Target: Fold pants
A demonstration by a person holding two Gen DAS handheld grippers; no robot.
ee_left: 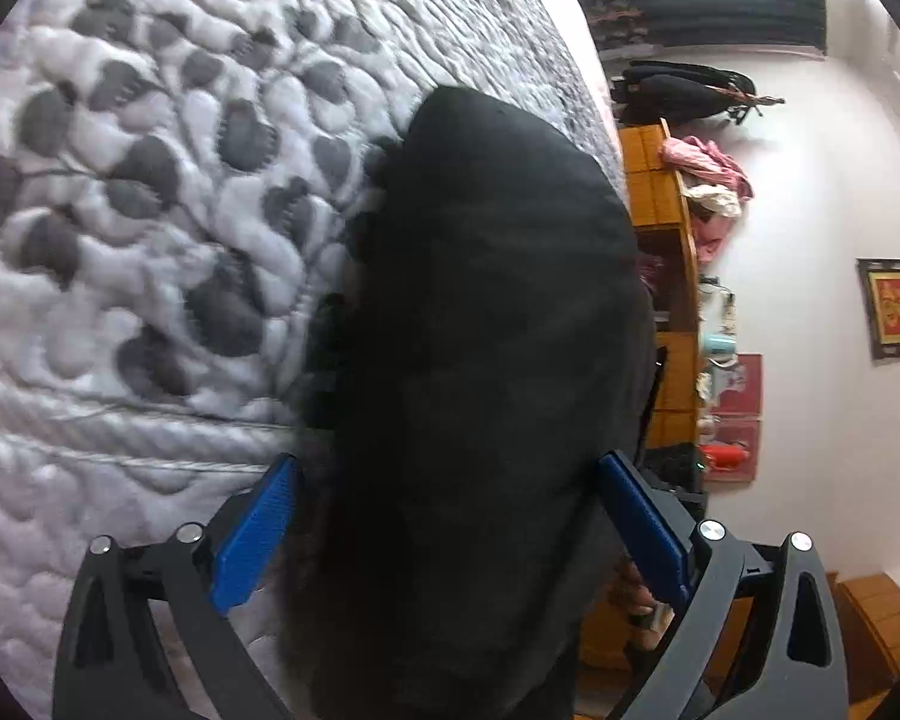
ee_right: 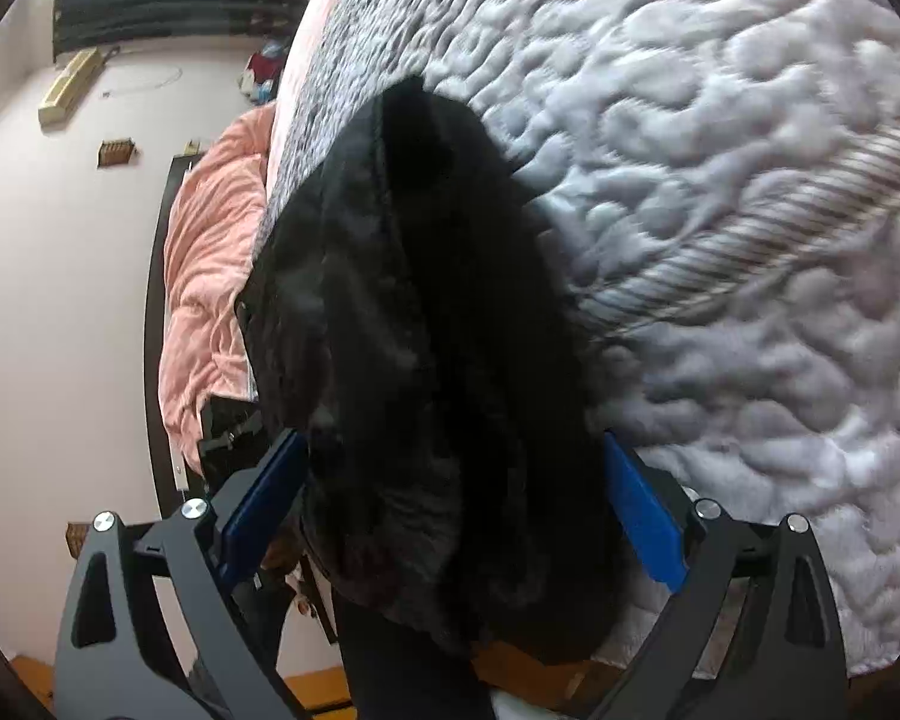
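Black pants (ee_left: pixel 480 360) stretch lengthwise away over quilted bedspread (ee_left: pixel 150 210).

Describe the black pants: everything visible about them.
The black pants are soft, matte, slightly fuzzy fabric, bunched into a thick rumpled mass with loose folds, not laid flat. They lie over the grey quilted bedspread near its edge. The bundle sits between the blue pads of the left claw and the right claw, both spread wide.
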